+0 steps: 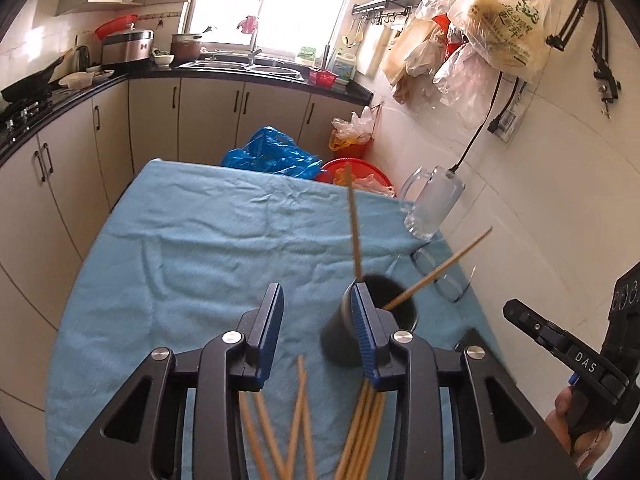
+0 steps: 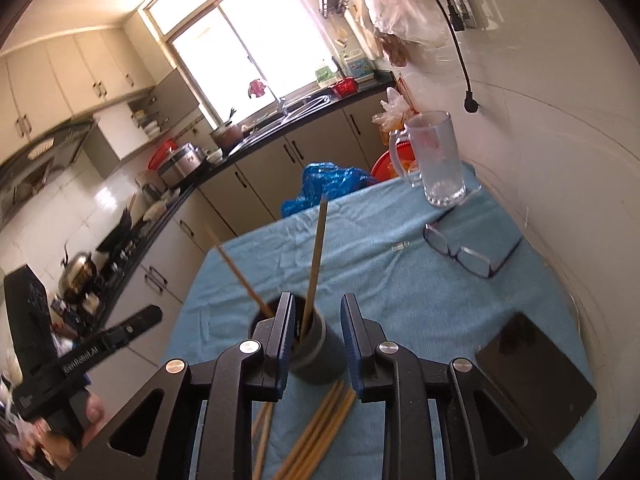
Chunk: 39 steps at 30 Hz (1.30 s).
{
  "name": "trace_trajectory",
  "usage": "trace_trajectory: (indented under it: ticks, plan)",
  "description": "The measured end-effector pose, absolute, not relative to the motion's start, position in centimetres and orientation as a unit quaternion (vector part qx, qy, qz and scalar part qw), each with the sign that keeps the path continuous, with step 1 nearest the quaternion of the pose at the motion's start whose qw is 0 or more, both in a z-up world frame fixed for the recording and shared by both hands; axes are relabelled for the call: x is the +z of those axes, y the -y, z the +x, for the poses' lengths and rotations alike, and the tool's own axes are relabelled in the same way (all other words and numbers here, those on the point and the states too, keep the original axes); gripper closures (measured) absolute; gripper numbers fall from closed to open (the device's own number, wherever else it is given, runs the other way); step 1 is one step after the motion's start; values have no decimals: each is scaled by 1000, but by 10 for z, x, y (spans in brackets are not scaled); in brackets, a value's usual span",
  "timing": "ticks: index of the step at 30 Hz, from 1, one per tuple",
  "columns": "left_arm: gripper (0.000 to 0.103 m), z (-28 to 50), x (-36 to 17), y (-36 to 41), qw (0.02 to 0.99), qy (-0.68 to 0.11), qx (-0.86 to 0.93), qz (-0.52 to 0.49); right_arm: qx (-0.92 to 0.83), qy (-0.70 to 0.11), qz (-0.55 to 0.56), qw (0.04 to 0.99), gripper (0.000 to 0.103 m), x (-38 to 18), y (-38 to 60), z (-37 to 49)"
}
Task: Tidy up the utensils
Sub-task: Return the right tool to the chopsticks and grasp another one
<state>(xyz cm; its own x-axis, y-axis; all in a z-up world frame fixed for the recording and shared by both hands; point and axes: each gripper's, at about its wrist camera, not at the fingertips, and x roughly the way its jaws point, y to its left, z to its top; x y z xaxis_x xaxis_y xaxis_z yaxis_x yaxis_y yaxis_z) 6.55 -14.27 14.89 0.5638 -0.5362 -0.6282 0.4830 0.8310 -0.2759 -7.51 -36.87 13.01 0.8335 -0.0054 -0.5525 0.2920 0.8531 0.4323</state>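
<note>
A dark cup (image 1: 340, 340) (image 2: 320, 360) stands on the blue towel (image 1: 200, 240) (image 2: 400, 300). Two wooden chopsticks lean out of it, one upright (image 1: 354, 220) (image 2: 318, 256) and one slanted (image 1: 440, 268) (image 2: 240, 272). Several loose chopsticks (image 1: 300, 420) (image 2: 320, 428) lie on the towel just below both grippers. My left gripper (image 1: 317, 292) is open and empty, and the cup sits behind its right finger. My right gripper (image 2: 318, 300) is open too. The cup shows beyond its gap and the pads are not pressing on it. Each view catches the other gripper at its edge.
A clear glass mug (image 1: 432, 204) (image 2: 436, 160) stands at the towel's far right corner, with eyeglasses (image 1: 440, 276) (image 2: 464, 256) in front of it. A black tablet (image 2: 536, 384) lies near right. The tiled wall runs close on the right. A blue bag (image 1: 272, 156) sits beyond the far edge.
</note>
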Motion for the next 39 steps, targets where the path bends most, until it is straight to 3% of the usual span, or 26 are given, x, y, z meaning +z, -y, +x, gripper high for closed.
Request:
trace_trajectory:
  ticks: [15, 27, 39]
  plan:
    - [68, 20, 73, 103, 863, -423, -276, -2, -51, -393, 279, 874, 78, 43, 333, -91]
    - [70, 36, 24, 141, 812, -499, -299, 50, -56, -422, 296, 855, 78, 26, 334, -88]
    - [97, 48, -6, 183, 804, -513, -277, 117, -63, -430, 301, 849, 77, 22, 335, -86]
